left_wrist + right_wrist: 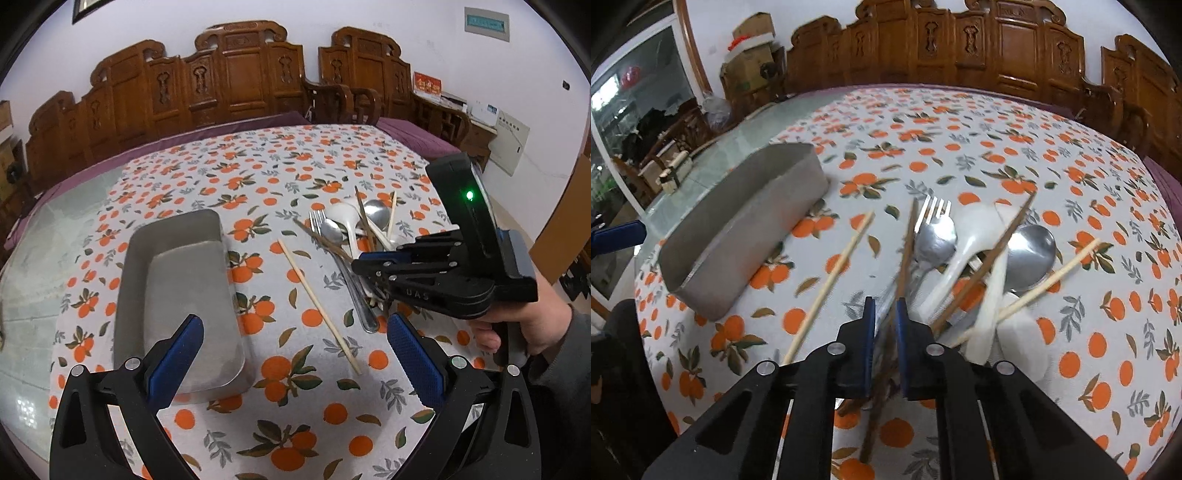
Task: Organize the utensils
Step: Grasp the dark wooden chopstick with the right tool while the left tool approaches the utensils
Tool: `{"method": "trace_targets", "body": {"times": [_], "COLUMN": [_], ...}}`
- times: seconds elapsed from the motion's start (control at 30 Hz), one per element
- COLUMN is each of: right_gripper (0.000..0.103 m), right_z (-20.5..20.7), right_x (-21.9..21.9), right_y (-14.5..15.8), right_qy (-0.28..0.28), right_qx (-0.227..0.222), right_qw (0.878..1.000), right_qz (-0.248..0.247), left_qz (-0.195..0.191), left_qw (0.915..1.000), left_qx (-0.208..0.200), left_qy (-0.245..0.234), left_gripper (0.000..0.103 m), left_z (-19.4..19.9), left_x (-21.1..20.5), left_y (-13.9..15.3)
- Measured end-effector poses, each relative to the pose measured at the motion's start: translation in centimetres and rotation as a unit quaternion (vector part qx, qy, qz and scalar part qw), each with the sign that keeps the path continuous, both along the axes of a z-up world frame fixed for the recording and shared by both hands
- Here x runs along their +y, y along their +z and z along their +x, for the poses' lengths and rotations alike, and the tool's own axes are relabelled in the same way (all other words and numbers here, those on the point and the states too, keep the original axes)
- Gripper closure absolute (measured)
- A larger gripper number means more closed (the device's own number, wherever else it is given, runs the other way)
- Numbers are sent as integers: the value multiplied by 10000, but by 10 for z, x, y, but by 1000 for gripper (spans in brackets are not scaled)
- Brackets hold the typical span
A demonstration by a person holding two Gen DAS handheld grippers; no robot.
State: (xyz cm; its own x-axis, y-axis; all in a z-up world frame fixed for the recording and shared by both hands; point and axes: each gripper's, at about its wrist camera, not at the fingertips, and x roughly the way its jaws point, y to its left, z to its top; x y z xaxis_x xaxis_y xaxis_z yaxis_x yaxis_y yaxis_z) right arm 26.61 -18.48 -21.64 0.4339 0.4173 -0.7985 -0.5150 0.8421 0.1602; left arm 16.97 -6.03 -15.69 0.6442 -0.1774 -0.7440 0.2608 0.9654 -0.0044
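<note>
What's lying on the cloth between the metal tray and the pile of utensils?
One pale chopstick lies alone on the tablecloth between the metal tray and the utensil pile; both wrist views show it.

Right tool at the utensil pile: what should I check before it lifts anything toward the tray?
1. Right tool jaws stand narrow around the dark chopstick: ok.
2. Gripping that chopstick alone: cannot tell; metal handles lie right beside it.
3. Tray empty and upright: ok.
4. Left tool open, holding nothing: ok.
5. Light chopstick lies flat between pile and tray, not blocking the way: ok.
</note>
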Motion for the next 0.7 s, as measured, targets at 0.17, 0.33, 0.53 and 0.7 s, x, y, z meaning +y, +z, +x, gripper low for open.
{"method": "trace_targets", "body": {"times": [0.17, 0.33, 0.53, 0.7], "right_gripper": [91, 97, 97, 97], "right_z": [0, -1, -4, 0], "right_x": [1, -5, -26, -39], "right_y": [-1, 4, 20, 22], "right_qy": [1, -54, -297, -497], "right_qx": [-38, -44, -205, -189], "right_qw": [9999, 10000, 9988, 9976], "right_qz": [-161, -60, 331, 449], "left_qz": [92, 95, 112, 122], "left_qw": [9999, 9998, 9993, 9984], "left_qx": [108, 194, 353, 512], "left_qy": [-4, -55, -92, -205], "left_gripper": [7, 7, 17, 30], "left_z": [6, 10, 18, 26], "left_x": [-7, -15, -24, -35], "left_y": [-9, -14, -24, -33]}}
